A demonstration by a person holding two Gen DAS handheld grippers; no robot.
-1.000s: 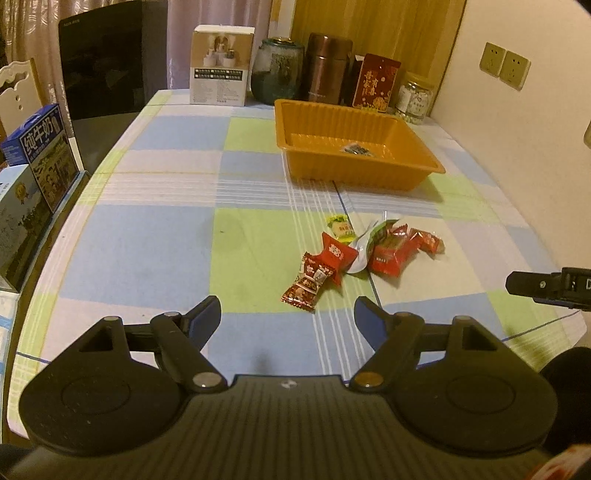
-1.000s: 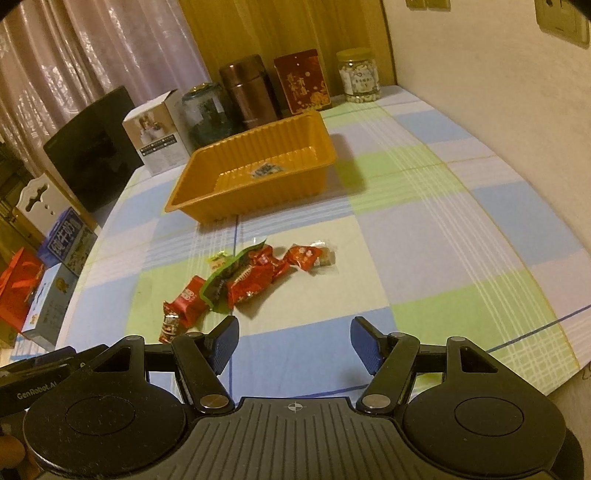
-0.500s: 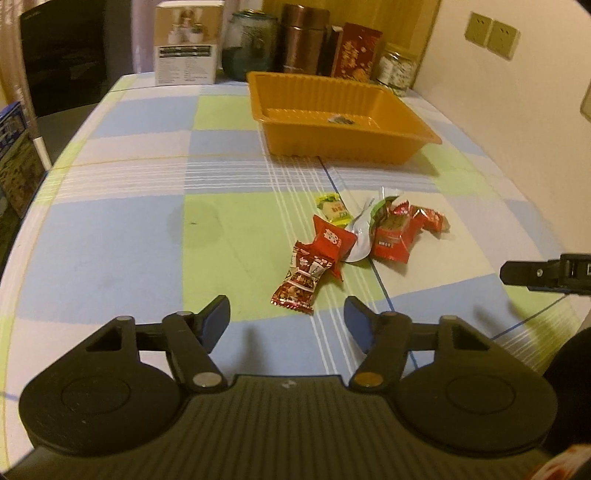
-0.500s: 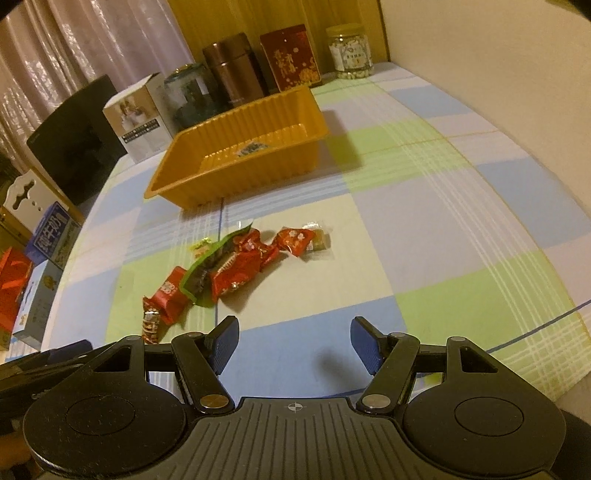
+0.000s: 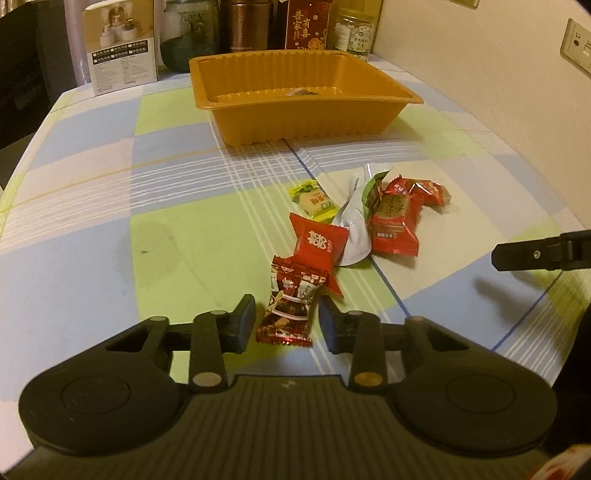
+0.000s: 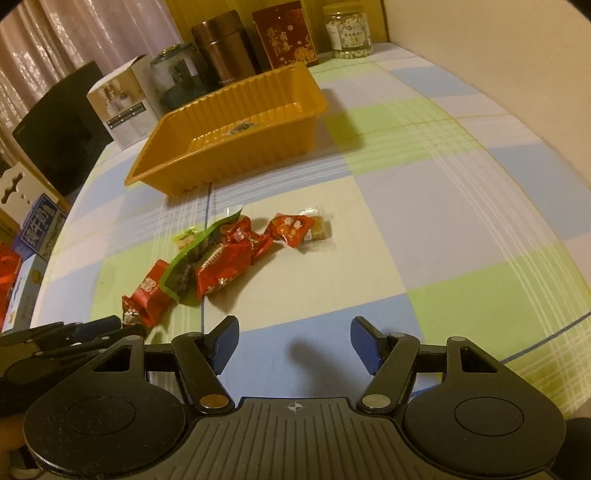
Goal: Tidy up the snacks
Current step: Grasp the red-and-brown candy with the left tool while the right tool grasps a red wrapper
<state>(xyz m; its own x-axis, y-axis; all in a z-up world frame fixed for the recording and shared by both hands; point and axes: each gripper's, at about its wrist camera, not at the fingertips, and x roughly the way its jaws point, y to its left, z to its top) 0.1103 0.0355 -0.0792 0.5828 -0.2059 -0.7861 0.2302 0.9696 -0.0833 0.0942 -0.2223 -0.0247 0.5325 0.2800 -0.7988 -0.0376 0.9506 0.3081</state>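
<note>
the left gripper is closing around the nearest red snack packet lying on the checked tablecloth; the packet is sitting between its jaws, small gaps still showing each side. the right gripper is hovering half open, holding nothing, near the snack pile below the orange tray.

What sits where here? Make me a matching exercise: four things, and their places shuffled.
1 tray
2 lidded jar
3 white box
4 yellow-green candy

A right end of the back row
B left end of the back row
C edge of the snack pile, nearest the tray
D just in front of the back row

Pairs: 1-D, 2-A, 3-B, 4-C
</note>
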